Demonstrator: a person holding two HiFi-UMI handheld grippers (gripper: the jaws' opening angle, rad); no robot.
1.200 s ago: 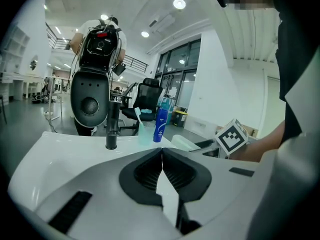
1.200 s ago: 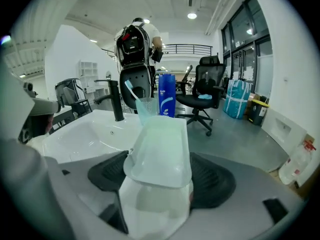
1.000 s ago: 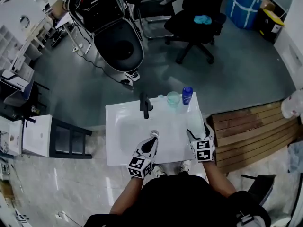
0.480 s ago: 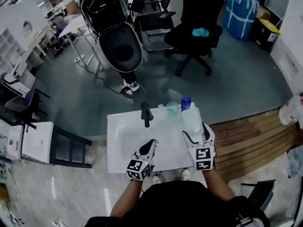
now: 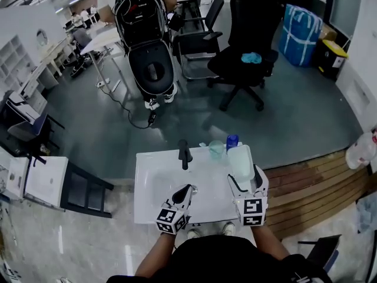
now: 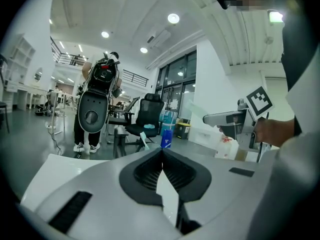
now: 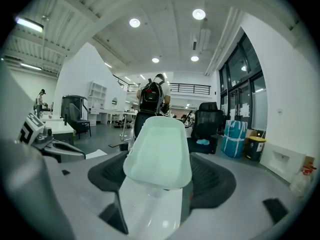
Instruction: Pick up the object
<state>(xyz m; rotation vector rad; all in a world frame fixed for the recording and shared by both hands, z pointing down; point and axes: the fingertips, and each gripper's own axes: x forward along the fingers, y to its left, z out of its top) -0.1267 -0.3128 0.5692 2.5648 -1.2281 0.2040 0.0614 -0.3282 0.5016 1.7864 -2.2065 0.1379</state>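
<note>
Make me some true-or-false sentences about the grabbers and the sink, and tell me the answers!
The right gripper holds a pale green tray. True.
The left gripper holds the blue bottle. False: it is shut on nothing; the bottle stands at the sink's back edge.
The faucet is black. True.
The office chair is red. False: it is black.

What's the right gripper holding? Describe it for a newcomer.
Start at the white rectangular washbasin with the black tap. At its right edge the right gripper clamps a pale mint, rounded-rectangular plastic dish. Unlike the round translucent cup and blue bottle behind it, it is shallow and tray-like.
</note>
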